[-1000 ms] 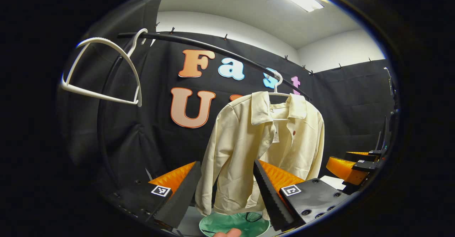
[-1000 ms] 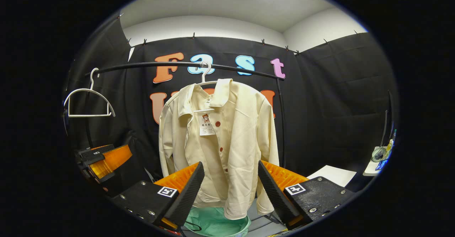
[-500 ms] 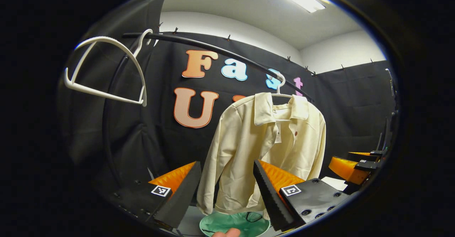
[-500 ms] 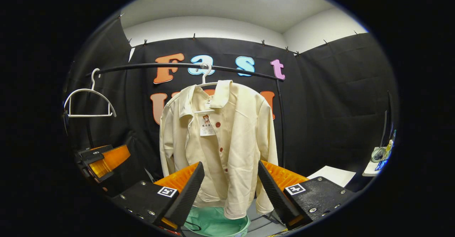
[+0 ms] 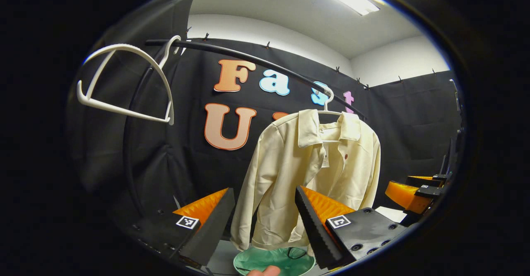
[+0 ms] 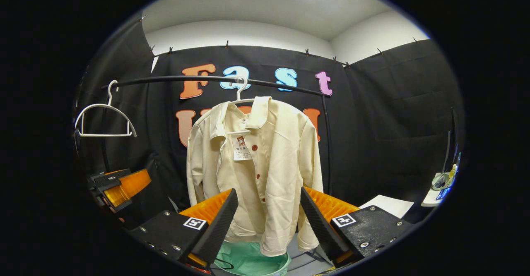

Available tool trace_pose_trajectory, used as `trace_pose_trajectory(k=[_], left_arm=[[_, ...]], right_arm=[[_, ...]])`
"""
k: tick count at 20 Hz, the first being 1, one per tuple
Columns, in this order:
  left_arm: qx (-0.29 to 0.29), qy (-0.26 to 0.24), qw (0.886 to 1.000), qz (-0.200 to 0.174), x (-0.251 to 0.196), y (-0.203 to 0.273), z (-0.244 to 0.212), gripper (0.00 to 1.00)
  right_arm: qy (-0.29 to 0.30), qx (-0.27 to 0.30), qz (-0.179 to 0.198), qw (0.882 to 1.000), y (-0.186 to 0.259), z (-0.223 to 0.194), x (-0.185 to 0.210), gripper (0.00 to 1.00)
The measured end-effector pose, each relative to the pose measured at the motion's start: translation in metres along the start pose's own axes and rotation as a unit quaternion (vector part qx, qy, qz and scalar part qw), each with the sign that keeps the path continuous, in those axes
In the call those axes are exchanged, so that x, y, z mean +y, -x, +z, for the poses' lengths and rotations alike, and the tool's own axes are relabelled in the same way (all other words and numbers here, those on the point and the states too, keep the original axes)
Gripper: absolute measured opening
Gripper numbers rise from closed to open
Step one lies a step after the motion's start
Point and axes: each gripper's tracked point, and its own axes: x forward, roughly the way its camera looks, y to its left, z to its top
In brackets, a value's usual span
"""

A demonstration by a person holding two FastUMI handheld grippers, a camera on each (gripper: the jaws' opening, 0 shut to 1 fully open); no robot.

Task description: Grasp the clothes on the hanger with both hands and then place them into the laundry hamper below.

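Note:
A cream button-up jacket hangs on a white hanger from a black rail. Below it stands a green laundry hamper. My left gripper is open, short of the jacket, with its near sleeve showing between the fingers. My right gripper is open too, facing the jacket's front and lower hem without touching it. In the right gripper view the left gripper shows at the far left. In the left gripper view the right gripper shows at the far right.
An empty white hanger hangs at the rail's left end. A white sheet lies on a surface at the right, with small items beyond it. A fingertip shows at the bottom edge.
Both views have shifted slightly; the jacket sits a little lower and to the right in each. Both grippers stay open and clear of the jacket.

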Motion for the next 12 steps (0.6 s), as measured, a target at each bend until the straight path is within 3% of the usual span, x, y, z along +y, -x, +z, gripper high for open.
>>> trace_pose_trajectory(k=[7,8,12], left_arm=[[0.0,0.0,1.0,0.002,0.0018,0.0026,-0.0006,0.96],[0.001,0.0,1.0,0.003,0.0022,0.0031,-0.001,1.0],[0.002,-0.001,1.0,0.004,0.0034,0.0064,-0.002,0.97]], right_arm=[[-0.001,-0.002,-0.004,1.0,0.0029,0.0014,-0.0005,0.94],[-0.001,-0.002,-0.005,1.0,0.0031,0.0016,-0.0011,0.94],[0.002,-0.004,-0.002,1.0,0.005,0.0029,0.001,0.94]])
